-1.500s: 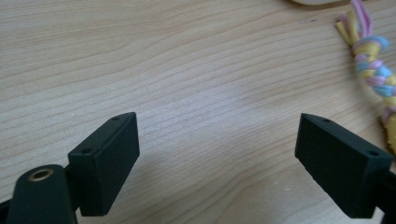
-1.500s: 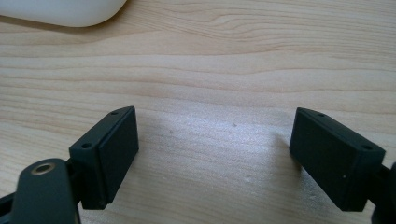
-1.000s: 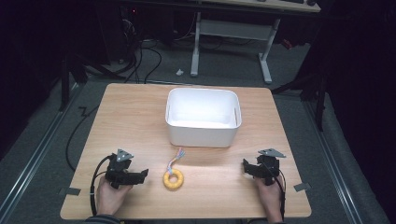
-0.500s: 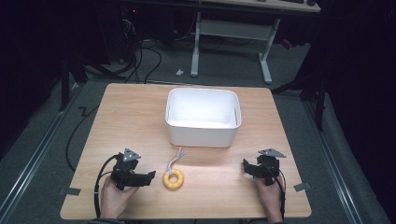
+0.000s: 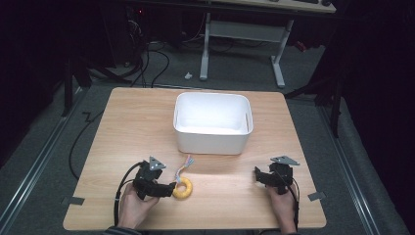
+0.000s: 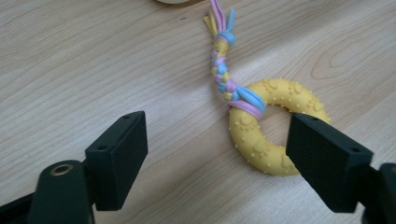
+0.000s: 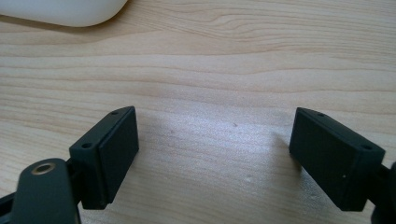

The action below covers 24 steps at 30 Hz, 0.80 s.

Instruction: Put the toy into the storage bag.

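White plastic bin [image 5: 213,122], the landmark, stands empty at the table's [image 5: 122,122] middle. Nothing is packed yet: the yellow ring toy [image 6: 266,128] with its braided tail lies on the wood in front of the bin, ungrasped. Left gripper [image 5: 166,188] reaches it, jaws open and just closing, ring partly between them. Right gripper [image 7: 212,154] rests open, well right of the bin's front.
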{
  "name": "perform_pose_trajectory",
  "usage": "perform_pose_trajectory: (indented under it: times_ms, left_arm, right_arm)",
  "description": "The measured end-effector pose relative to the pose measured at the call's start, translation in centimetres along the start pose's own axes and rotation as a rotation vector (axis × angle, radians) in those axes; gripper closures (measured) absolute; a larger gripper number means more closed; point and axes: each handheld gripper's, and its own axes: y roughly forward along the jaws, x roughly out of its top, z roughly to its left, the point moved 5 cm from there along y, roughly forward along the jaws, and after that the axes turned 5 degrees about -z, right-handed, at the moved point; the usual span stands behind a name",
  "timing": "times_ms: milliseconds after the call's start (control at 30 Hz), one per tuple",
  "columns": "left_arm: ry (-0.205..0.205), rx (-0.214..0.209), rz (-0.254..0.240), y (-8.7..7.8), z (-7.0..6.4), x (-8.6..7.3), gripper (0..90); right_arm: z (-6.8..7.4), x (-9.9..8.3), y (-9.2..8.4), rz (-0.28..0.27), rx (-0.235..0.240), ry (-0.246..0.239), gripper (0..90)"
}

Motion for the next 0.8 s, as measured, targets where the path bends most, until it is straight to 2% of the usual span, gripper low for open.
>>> perform_pose_trajectory:
  times_ms: [200, 367, 433, 800]
  left_arm:
    - [0.015, -0.016, 0.032, 0.8, -0.5, 0.3, 26.7]
    - [0.043, -0.008, 0.052, 1.5, -1.1, 0.5, 32.2]
    - [0.061, 0.002, 0.084, 2.0, -1.3, 0.5, 36.0]
    - [0.082, 0.000, 0.126, 3.3, -1.9, 0.6, 44.0]
  right_arm:
    - [0.0, 0.0, 0.0, 0.000, 0.001, 0.000, 15.7]
    - [0.0, 0.0, 0.0, 0.000, 0.000, -0.001, 15.7]
    - [0.0, 0.0, 0.0, 0.000, 0.001, 0.000, 15.7]
    - [0.0, 0.0, 0.0, 0.000, 0.001, 0.000, 15.8]
